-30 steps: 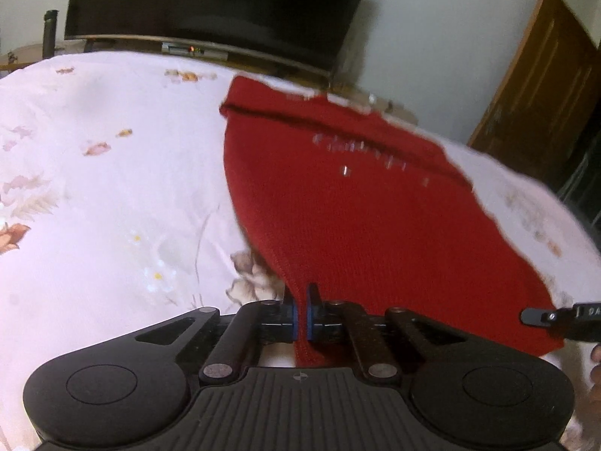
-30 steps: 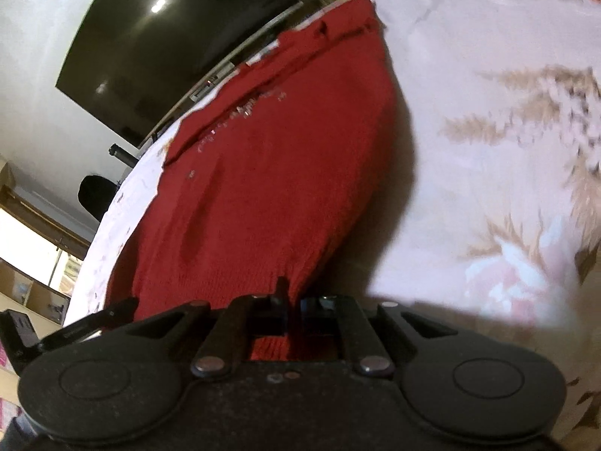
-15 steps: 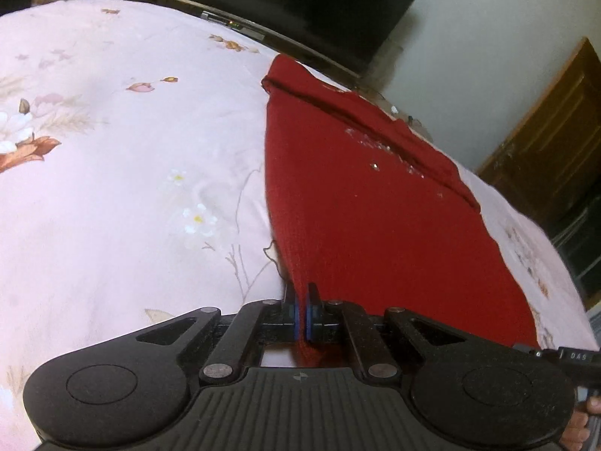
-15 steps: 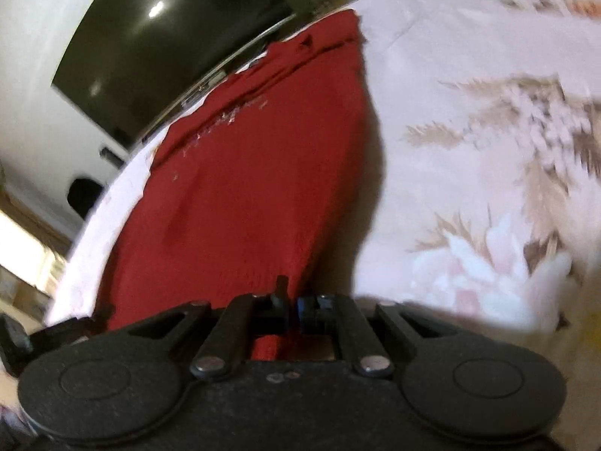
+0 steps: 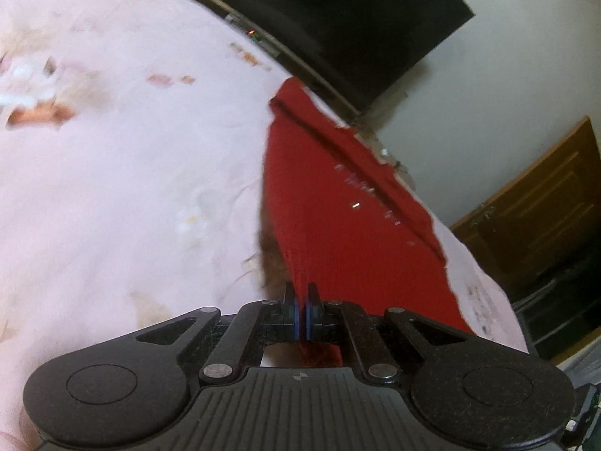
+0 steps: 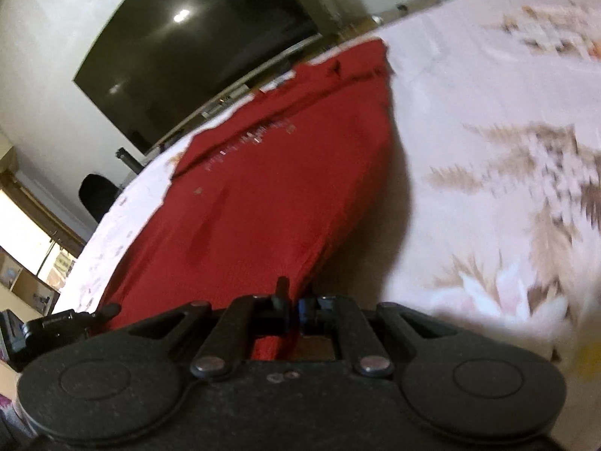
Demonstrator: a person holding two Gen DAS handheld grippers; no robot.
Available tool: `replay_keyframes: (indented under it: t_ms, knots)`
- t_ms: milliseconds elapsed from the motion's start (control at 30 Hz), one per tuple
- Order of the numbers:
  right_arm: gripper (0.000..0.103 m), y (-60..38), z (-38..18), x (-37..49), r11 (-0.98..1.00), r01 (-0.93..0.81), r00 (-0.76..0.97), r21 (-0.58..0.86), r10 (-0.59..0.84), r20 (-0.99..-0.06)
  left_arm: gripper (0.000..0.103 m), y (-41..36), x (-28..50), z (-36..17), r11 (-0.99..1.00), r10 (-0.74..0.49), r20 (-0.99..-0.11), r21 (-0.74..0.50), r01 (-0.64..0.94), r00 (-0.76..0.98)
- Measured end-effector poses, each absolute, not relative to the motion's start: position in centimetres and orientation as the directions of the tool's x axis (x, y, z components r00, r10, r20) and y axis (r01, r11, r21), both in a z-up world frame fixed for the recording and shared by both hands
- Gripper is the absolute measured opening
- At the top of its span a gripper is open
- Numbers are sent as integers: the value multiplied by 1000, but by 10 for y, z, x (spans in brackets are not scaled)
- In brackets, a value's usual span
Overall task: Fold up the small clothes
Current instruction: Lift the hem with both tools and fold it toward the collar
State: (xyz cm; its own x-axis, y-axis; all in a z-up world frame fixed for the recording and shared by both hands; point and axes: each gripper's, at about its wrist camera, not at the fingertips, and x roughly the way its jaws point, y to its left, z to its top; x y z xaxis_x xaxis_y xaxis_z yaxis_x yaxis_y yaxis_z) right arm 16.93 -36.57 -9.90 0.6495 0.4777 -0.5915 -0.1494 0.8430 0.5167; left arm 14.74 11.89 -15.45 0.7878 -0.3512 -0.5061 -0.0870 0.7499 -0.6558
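1. Left gripper [image 5: 300,302]: pads pinch the near left corner of the red garment [image 5: 345,225]; since a second ago the view has rolled, tilting the floral bedsheet [image 5: 112,188] and blurring it.
2. Right gripper [image 6: 293,302]: pressed onto the near right corner, hardly changed.
3. Judgement: the hem is lifted, ready to fold toward the collar at upper centre.
4. Surroundings: television [image 6: 195,45] at top, wooden door [image 5: 544,206] at right; nothing lies on the sheet in the garment's way.

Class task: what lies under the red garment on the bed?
The floral bedsheet shows around the red garment and runs beneath it. Whatever else lies underneath is covered.
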Motion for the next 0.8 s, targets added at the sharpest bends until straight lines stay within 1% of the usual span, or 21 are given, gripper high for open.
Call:
replay_keyframes:
  t_ms: [133, 233, 400, 500, 633, 800]
  knots:
    - [5, -360, -69, 170, 853, -223, 692, 472, 480, -540, 3, 124, 152, -122, 699, -362, -419, -713, -54, 833]
    - [5, -362, -45, 178, 855, -245, 736, 457, 471, -486, 3, 136, 163, -100, 660, -368, -361, -751, -33, 857]
    - [5, -369, -3, 208, 859, -287, 777, 423, 468, -421, 3, 137, 199, -54, 669, -379, -305, -743, 31, 874]
    - [5, -370, 25, 230, 867, -307, 798, 393, 459, -389, 3, 135, 224, -28, 678, -382, -279, -732, 62, 881]
    - [5, -376, 50, 266, 864, -309, 817, 397, 455, -355, 3, 132, 268, -3, 695, -385, -262, -713, 91, 885]
    - [5, -376, 58, 324, 877, -288, 826, 385, 431, -364, 3, 125, 339, 1, 698, -392, -282, -711, 83, 876]
